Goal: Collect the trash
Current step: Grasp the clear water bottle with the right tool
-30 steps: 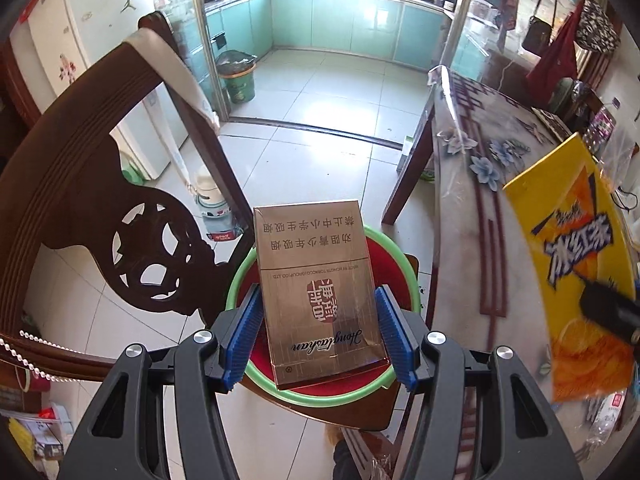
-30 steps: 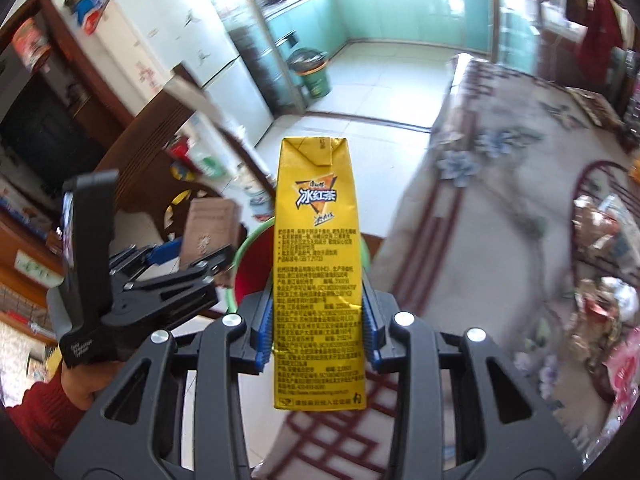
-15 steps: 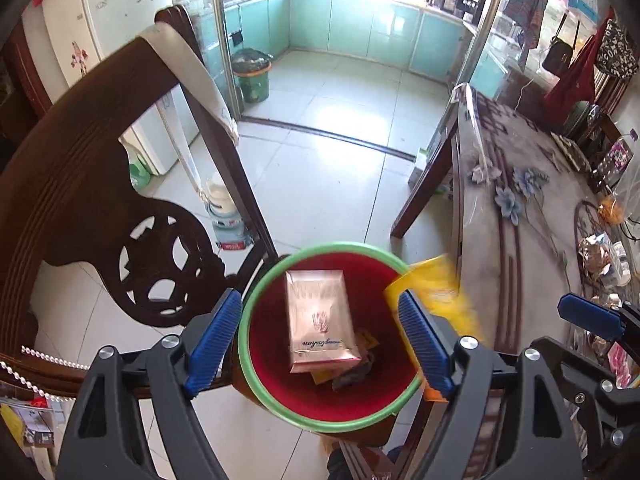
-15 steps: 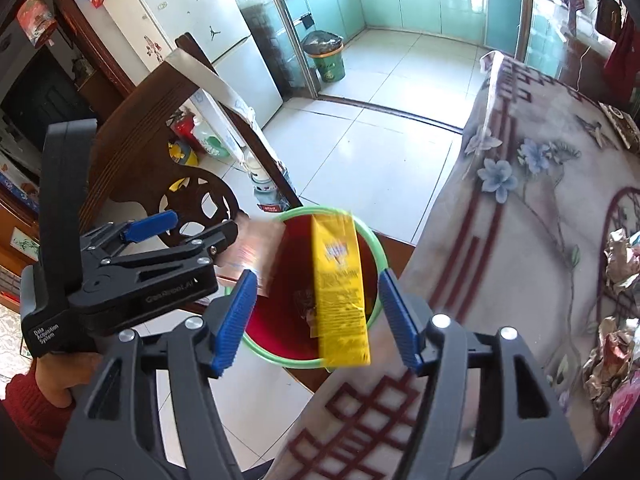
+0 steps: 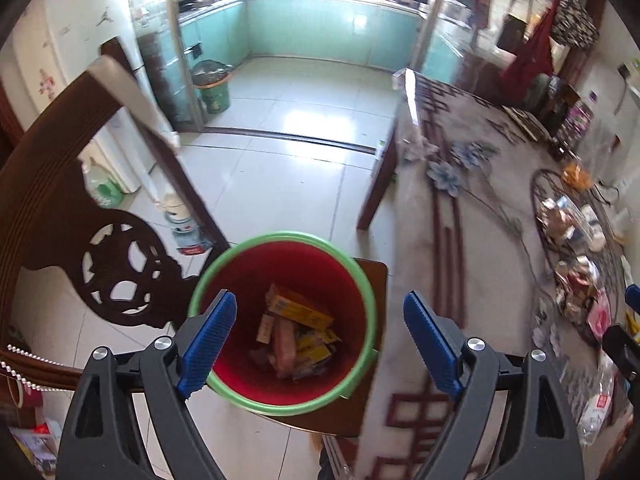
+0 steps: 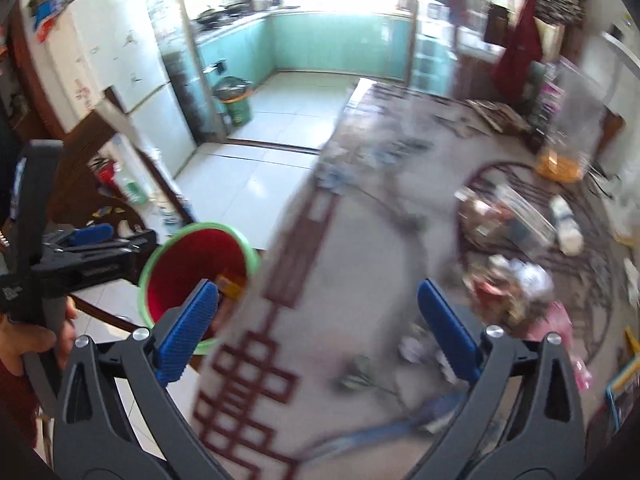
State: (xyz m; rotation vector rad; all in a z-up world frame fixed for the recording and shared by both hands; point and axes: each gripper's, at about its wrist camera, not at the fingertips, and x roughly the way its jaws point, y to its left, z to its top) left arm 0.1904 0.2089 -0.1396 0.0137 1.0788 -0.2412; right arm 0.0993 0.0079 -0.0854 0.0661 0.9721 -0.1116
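Observation:
A red bin with a green rim [image 5: 280,404] stands on a wooden seat beside the table. In it lie a yellow drink carton [image 5: 298,308], a brown cigarette pack [image 5: 285,344] and other scraps. My left gripper [image 5: 318,300] hangs open above the bin, holding nothing. My right gripper [image 6: 316,288] is over the tablecloth to the right of the bin [image 6: 148,268]; its jaws are opening with nothing between them. A heap of wrappers [image 6: 508,280] lies on the table ahead and right of it, blurred.
A carved dark wooden chair [image 5: 80,208] stands left of the bin. The table [image 5: 460,240] has a patterned cloth; a plastic bottle [image 6: 564,220] lies among the litter. A hand [image 6: 24,344] holds the left gripper. A green kitchen bin [image 5: 214,92] stands far off.
Both grippers opened: the brown pack and the yellow carton dropped into the red bin. The right gripper swung right, over the table. The left gripper drew back a little.

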